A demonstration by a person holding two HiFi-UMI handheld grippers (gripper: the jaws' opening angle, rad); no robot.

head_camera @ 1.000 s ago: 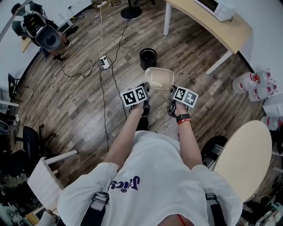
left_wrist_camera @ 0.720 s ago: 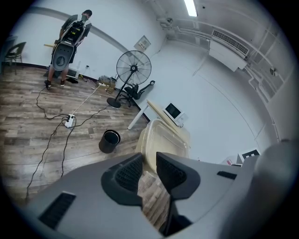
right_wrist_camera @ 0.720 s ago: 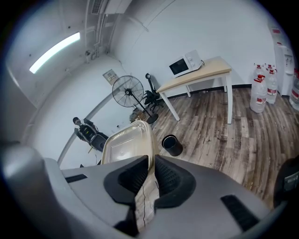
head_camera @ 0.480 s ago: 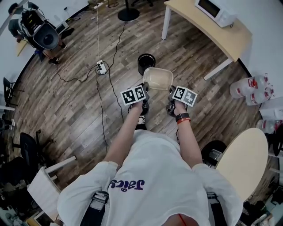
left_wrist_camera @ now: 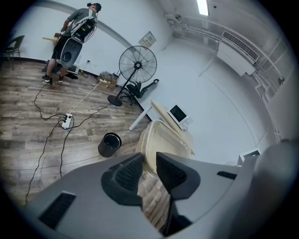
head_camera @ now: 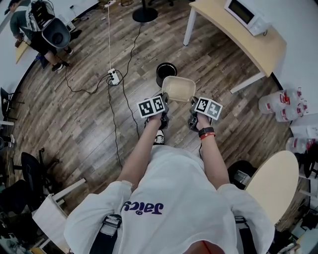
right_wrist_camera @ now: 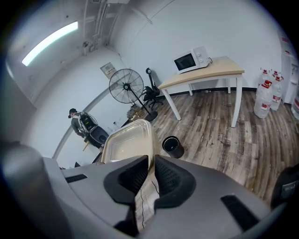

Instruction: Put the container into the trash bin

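A pale translucent plastic container [head_camera: 178, 88] hangs in the air in front of the person, held by its two side rims. My left gripper [head_camera: 164, 99] is shut on its left rim, my right gripper [head_camera: 193, 102] on its right rim. The left gripper view shows the container [left_wrist_camera: 164, 139] on edge between the left gripper's [left_wrist_camera: 149, 170] pads. In the right gripper view its rim [right_wrist_camera: 127, 142] runs into the right gripper [right_wrist_camera: 152, 175]. The black round trash bin [head_camera: 165, 73] stands open on the wood floor just beyond the container, seen too as the bin [left_wrist_camera: 109, 144] and the bin [right_wrist_camera: 173, 146].
A wooden table [head_camera: 238, 34] with a microwave [head_camera: 247, 12] stands at the far right, water jugs [head_camera: 284, 102] beside it. A power strip [head_camera: 114, 76] with cables lies left of the bin. A person [head_camera: 37, 27] stands far left; a fan base [head_camera: 145, 14] is beyond.
Both grippers have moved forward with the container in them. The bin now lies closer to the container's far edge.
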